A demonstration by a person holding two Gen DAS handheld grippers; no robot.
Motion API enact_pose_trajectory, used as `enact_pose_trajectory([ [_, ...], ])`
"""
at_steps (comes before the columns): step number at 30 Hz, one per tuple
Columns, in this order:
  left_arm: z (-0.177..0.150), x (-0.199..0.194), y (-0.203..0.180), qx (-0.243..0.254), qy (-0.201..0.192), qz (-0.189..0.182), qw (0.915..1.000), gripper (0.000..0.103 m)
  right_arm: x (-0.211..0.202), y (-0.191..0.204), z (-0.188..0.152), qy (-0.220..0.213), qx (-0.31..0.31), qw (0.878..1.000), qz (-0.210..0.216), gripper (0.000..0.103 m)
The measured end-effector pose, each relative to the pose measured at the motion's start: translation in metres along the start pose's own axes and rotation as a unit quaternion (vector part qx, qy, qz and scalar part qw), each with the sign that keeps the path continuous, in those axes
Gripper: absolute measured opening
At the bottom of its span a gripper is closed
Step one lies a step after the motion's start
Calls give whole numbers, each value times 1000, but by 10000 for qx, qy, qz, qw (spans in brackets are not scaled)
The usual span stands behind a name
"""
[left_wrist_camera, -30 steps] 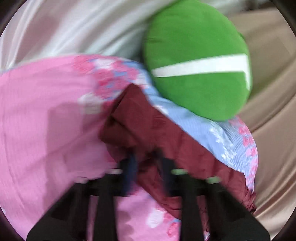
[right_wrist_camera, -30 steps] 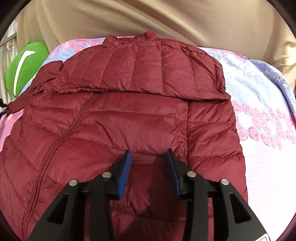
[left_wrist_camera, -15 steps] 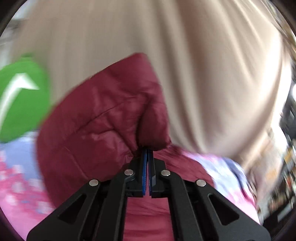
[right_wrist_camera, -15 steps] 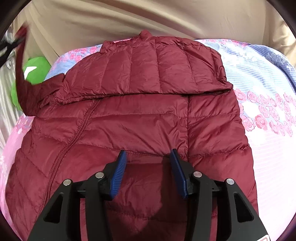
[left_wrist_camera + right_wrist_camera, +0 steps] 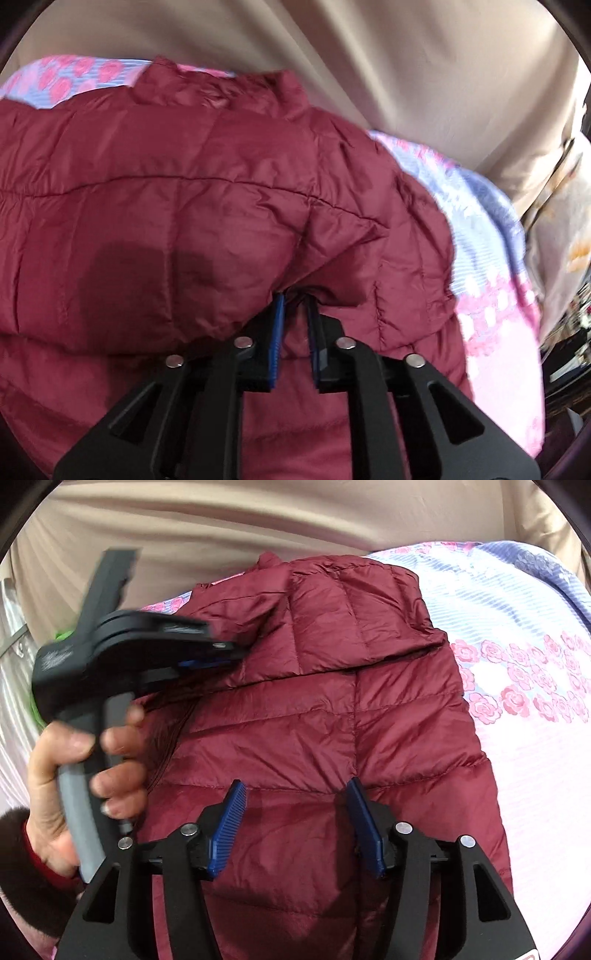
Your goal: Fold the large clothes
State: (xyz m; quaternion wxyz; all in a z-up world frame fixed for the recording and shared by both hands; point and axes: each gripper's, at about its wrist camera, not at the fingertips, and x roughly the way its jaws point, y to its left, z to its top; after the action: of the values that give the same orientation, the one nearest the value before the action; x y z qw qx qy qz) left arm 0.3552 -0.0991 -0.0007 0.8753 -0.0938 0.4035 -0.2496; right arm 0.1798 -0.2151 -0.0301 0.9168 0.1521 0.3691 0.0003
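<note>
Left wrist view: the left gripper (image 5: pixel 295 306) has its blue pads a narrow gap apart and its jaws are opening; a fold of the maroon puffer jacket (image 5: pixel 192 206) hangs over the fingertips and dips into the gap, though blur makes it hard to say whether the pads press on the fabric. The fold drapes from the tips across the rest of the jacket, whose collar (image 5: pixel 284 92) stands up at the far edge. Beyond it lies the floral bedsheet (image 5: pixel 491 258), pink and pale blue, and behind that a beige curtain (image 5: pixel 369 55).

In the right wrist view the right gripper (image 5: pixel 295 819) hovers over the lower middle of the jacket (image 5: pixel 332 720), its jaws opening and already fairly wide, with nothing between the pads (image 5: pixel 227 827). The jacket lies flat on the bedsheet (image 5: pixel 535 738), one sleeve folded across the chest. At the left a hand (image 5: pixel 74 768) grips the grey handle of the left gripper (image 5: pixel 221 653), motion-blurred, its tips at the jacket's upper left part. A dark red cuff (image 5: pixel 33 853) shows at the wrist.
</note>
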Motion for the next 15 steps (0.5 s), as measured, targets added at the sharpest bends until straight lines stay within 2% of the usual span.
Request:
enact_pose_trajectory([
  [2, 2, -35, 16, -78, -281, -214, 9993, 65, -7, -2, 5, 47, 87, 9999, -26, 57],
  [4, 5, -87, 35, -101, -883, -146, 9959, 89, -15, -3, 16, 2, 44, 9999, -92, 64],
  [5, 5, -105, 45, -108, -1073, -70, 9941, 94, -18, -4, 24, -26, -20, 9999, -124, 65],
  [7, 3, -134, 74, -189, -1234, 175, 9920, 94, -21, -4, 46, -130, -88, 9998, -147, 67],
  [9, 2, -141, 104, -405, -1105, 470, 9919, 94, -17, -4, 66, -186, -15, 9998, -115, 68],
  [11, -7, -141, 147, -898, -919, 660, 9895, 94, -3, -4, 88, -151, 149, 9998, 68, 69],
  [13, -20, -137, 191, -1714, -618, 507, 9820, 94, 20, -2, 105, 35, 294, 9989, 376, 69],
  [15, -34, -133, 225, -2428, -491, 82, 9688, 92, 39, 2, 112, 201, 442, 9978, 441, 70],
])
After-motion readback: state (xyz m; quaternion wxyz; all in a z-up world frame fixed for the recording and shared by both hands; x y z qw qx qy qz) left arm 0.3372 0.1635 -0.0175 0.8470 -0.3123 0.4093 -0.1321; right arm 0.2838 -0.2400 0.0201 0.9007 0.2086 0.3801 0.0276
